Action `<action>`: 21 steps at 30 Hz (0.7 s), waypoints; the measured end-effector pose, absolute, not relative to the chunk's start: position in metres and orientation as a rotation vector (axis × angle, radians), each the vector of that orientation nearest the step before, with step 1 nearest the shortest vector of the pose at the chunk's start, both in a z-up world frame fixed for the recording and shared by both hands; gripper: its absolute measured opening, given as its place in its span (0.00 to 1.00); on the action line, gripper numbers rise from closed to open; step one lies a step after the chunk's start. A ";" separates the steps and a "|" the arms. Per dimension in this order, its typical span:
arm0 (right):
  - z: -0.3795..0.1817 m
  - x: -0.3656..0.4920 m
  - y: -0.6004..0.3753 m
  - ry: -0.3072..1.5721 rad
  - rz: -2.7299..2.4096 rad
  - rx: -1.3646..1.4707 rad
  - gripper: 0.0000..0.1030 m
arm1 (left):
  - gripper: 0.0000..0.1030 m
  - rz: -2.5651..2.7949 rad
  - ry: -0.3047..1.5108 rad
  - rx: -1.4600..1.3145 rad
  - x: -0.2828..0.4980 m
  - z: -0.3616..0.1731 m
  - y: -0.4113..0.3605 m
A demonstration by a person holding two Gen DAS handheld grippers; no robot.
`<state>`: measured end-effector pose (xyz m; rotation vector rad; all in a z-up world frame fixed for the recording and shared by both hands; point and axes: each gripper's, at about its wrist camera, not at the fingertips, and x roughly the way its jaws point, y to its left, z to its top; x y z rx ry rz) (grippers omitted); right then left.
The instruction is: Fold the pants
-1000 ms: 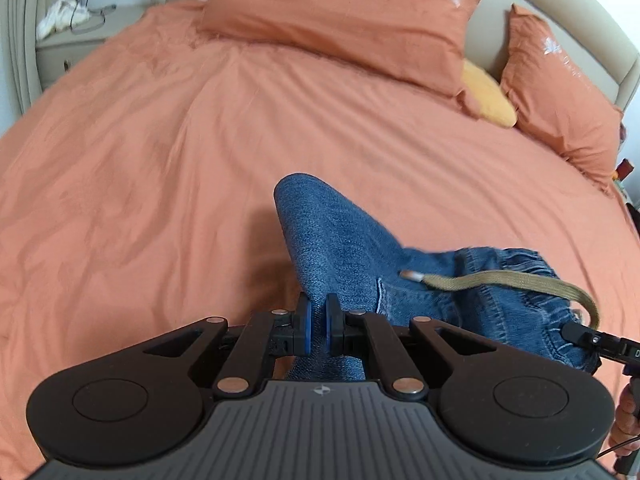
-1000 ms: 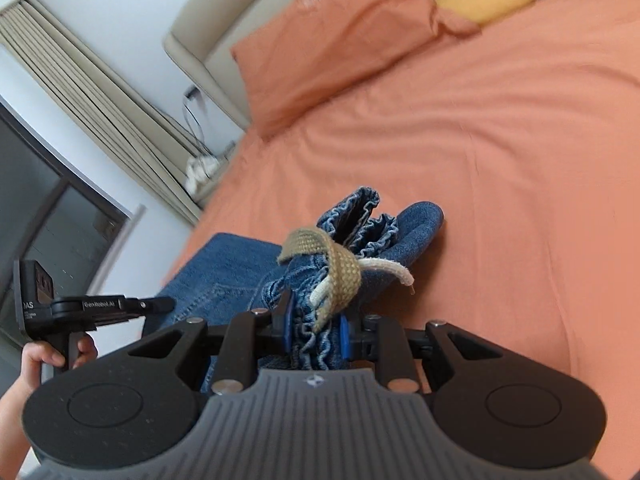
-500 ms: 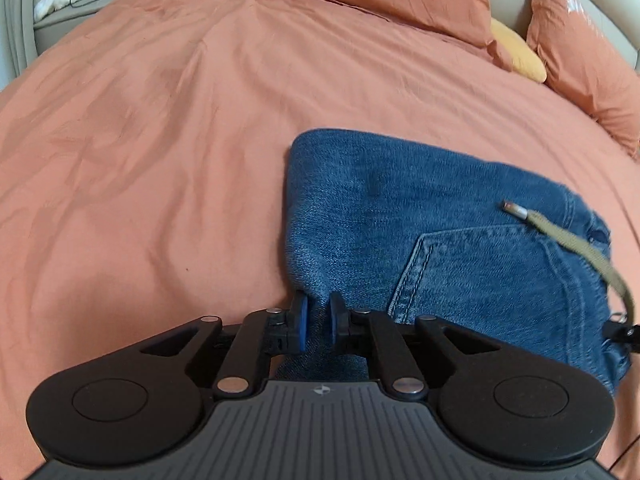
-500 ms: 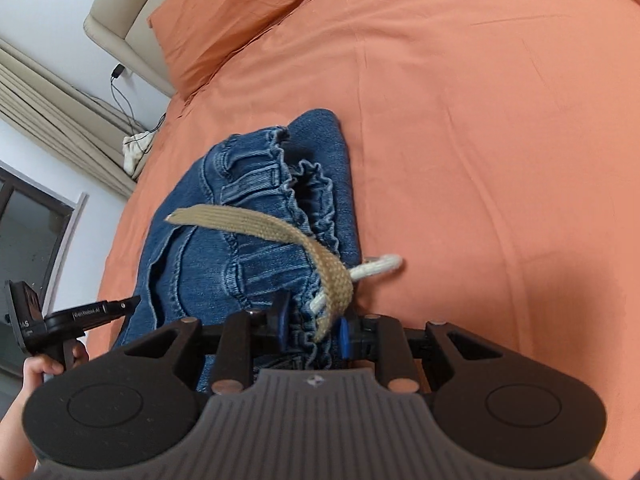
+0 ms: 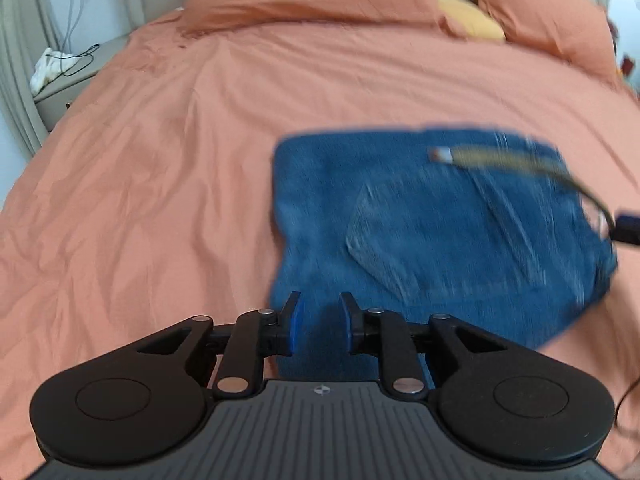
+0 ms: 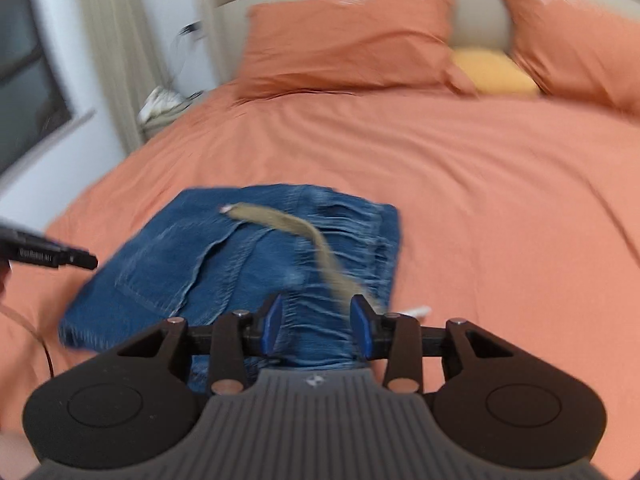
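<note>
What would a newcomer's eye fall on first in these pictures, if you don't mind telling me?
First the folded blue jeans, lying flat on the orange bedspread with a tan drawstring trailing across the waistband. Next the two grippers, the left gripper and the right gripper, both open just above the near edge of the jeans. At the head of the bed, a yellow cushion sits between orange pillows.

Bright, soft daylight throughout, no harsh glare. Heavy motion blur across the jeans [image 5: 440, 232] and drawstring [image 5: 492, 158] in the left wrist view; smeared pillows [image 6: 344, 36] and window frame [image 6: 36, 80] in the right. Sharp on the tongs [image 5: 319, 326] bodies close to each lens. Faint shadows under the denim on the bed [image 5: 140, 184]. Strong fisheye bending and dark corners at edges.
</note>
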<state>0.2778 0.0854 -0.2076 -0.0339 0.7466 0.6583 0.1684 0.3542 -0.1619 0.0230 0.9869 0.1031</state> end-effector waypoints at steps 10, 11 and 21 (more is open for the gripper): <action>-0.250 0.273 0.112 0.816 0.638 -0.143 0.29 | 0.22 0.180 1.024 0.041 0.167 -0.191 0.331; -0.253 0.275 0.114 0.818 0.636 -0.146 0.29 | 0.22 0.184 1.030 0.040 0.169 -0.194 0.330; -0.260 0.275 0.122 0.819 0.625 -0.185 0.29 | 0.17 0.221 1.035 0.075 0.176 -0.199 0.318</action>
